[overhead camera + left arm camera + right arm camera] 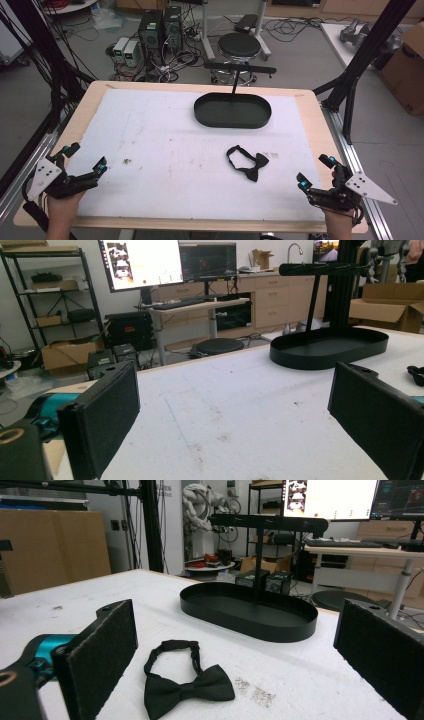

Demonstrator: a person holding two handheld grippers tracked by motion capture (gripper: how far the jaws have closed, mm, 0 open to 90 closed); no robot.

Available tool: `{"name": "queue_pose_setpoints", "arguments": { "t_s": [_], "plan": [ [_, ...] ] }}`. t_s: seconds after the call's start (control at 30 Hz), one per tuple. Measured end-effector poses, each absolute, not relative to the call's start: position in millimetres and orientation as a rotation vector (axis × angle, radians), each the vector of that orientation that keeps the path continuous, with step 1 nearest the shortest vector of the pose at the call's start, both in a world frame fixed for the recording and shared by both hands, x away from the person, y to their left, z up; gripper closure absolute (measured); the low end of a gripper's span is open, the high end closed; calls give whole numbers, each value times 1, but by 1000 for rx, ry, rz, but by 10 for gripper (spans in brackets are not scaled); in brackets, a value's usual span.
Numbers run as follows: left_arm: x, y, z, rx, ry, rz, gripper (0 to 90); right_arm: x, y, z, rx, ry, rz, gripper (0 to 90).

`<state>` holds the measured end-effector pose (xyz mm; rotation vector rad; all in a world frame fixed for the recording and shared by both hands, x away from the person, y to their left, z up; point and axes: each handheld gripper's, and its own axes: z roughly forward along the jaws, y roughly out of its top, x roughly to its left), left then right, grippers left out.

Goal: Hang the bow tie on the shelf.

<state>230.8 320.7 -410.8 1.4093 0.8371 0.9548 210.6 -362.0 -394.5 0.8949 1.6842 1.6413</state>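
While we hold both grippers wide open and empty, the black bow tie (247,163) lies near the right gripper (314,175), just to its left, far from the left gripper (86,161).

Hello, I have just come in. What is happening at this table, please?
A person holds the left gripper and the right gripper low at the near corners of the table, both open and holding nothing. A black bow tie lies untouched on the white mat, nearer the right gripper. Behind it stands an empty black oval tray with a T-shaped stand.

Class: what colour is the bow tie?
Black bow tie, clearest in the right gripper view.
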Motion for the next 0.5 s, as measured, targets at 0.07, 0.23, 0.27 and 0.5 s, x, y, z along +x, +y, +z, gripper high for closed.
{"name": "queue_pose_setpoints", "arguments": {
  "t_s": [0.07, 0.23, 0.27, 0.5],
  "plan": [
    [231, 321, -411, 1408, 838, 954, 68, 210, -362, -394, 906, 1682, 1643, 28],
    [231, 321, -410, 1408, 837, 955, 69, 210, -362, -393, 904, 1683, 1638, 28],
    [231, 321, -411, 1407, 838, 955, 68, 210, -362, -393, 909, 1687, 1636, 28],
    [231, 321, -411, 1410, 840, 953, 68, 212, -359, -393, 919, 1689, 1638, 28]
  ]
}}
